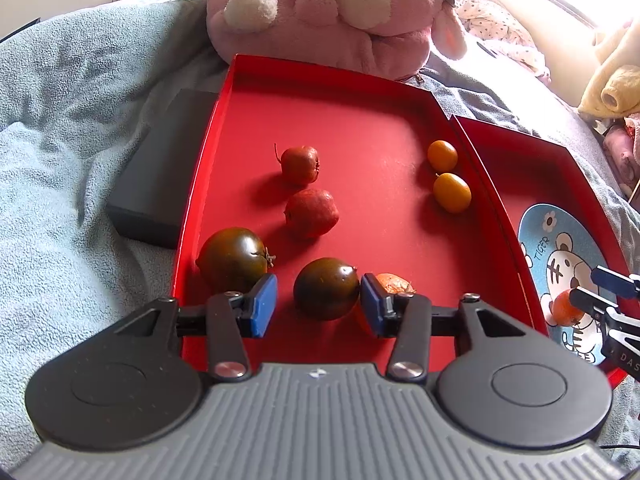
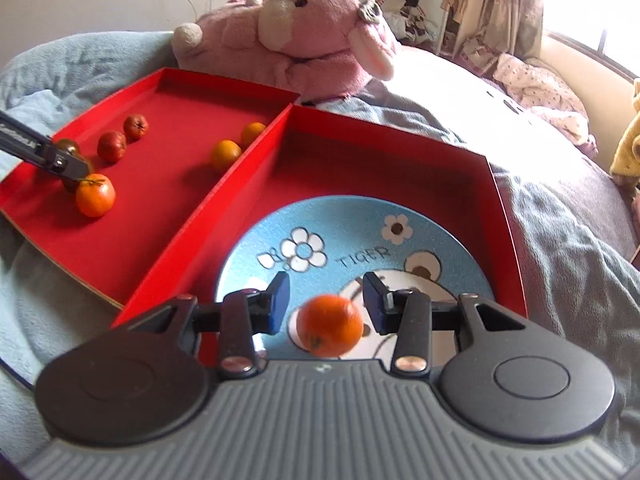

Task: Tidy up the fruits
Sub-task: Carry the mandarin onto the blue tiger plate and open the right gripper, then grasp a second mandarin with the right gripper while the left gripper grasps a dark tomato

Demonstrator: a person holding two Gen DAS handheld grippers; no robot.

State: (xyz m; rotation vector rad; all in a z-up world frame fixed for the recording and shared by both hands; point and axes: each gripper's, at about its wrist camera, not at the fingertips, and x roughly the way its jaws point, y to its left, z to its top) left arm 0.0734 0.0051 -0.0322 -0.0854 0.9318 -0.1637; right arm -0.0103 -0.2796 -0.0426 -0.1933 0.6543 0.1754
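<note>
Your left gripper is spread wide in the left red tray, its pads either side of a dark tomato without clamping it, a second dark tomato just outside the left pad and an orange fruit pressed behind the right pad. Your right gripper also gapes over the blue tiger plate in the right red tray, a blurred orange loose between its pads. Further up the left tray sit 2 red fruits and 2 kumquats.
</note>
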